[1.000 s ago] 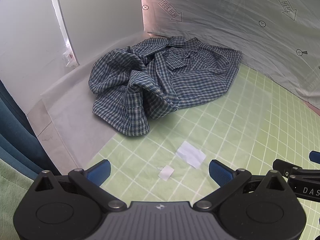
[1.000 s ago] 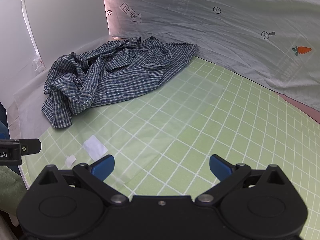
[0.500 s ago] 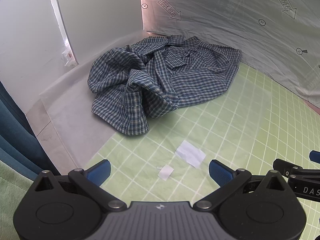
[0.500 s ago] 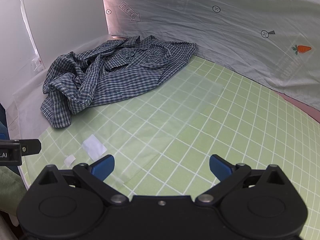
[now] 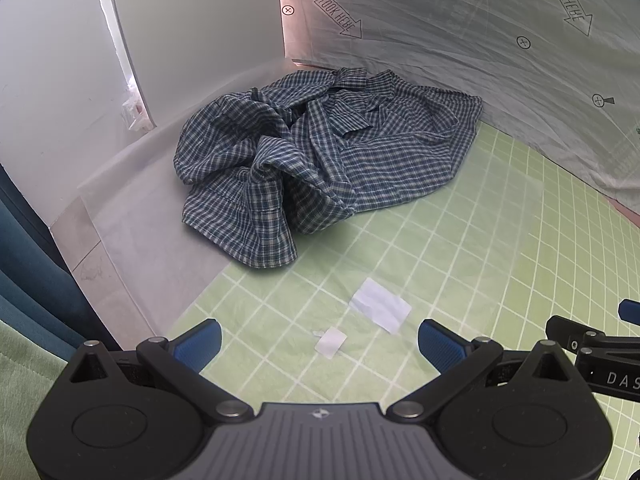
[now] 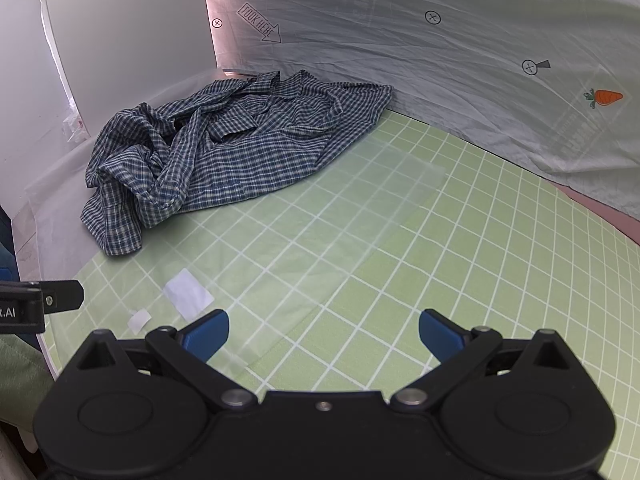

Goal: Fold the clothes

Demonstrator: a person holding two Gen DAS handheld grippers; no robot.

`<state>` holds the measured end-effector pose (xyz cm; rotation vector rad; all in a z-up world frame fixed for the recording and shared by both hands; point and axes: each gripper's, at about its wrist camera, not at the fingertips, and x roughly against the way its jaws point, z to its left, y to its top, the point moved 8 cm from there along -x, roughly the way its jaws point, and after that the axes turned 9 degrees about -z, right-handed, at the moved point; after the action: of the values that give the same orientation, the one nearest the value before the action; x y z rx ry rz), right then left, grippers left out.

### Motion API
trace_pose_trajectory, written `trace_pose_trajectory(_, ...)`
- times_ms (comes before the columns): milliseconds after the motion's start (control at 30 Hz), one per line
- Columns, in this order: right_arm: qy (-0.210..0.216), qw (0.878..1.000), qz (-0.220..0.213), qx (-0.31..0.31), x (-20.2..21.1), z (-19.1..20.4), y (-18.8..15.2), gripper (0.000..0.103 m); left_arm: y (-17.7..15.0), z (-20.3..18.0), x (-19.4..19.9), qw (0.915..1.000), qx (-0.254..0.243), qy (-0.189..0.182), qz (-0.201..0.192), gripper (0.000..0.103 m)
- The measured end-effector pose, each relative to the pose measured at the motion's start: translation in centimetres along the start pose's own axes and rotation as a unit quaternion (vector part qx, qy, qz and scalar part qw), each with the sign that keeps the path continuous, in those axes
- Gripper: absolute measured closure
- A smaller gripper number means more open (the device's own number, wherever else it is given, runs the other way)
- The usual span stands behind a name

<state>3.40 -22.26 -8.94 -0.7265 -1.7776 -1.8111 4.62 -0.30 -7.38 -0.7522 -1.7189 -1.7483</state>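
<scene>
Both tools hang low over the near edge of the counter point(image 6: 460, 248), the left tool point(image 5: 318, 338) and the right tool point(image 6: 322, 330) each spread wide and holding nothing, presumably readied for a first reach. The shirt point(image 5: 320, 160) lies crumpled at eleven o'clock, well apart from them, against the backdrop sheet point(image 5: 460, 32). Two paper scraps point(image 5: 380, 310) lie between.

L gripper point(image 5: 318, 346) & R gripper point(image 6: 323, 334): jaws wide, empty.

Green grid mat point(image 6: 460, 240) bare ahead of right gripper point(image 6: 324, 332). Two paper scraps point(image 5: 380, 310) lie flat before left gripper point(image 5: 320, 344). Crumpled shirt point(image 5: 320, 160) fills the far corner.
</scene>
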Motion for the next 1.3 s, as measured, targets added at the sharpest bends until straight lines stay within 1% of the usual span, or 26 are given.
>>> trace_pose_trajectory(967,-0.002,1.0,0.006,-0.002,-0.3,0.2,-0.2,0.001,-0.1,0.4,-0.4,1.0,0.003,0.0,0.008,0.0)
trace_pose_trajectory(1300,-0.006,1.0,0.021,-0.003,-1.7,0.1,-0.2,0.001,0.4,1.1,-2.2,0.9996,0.004,0.013,0.025,0.0)
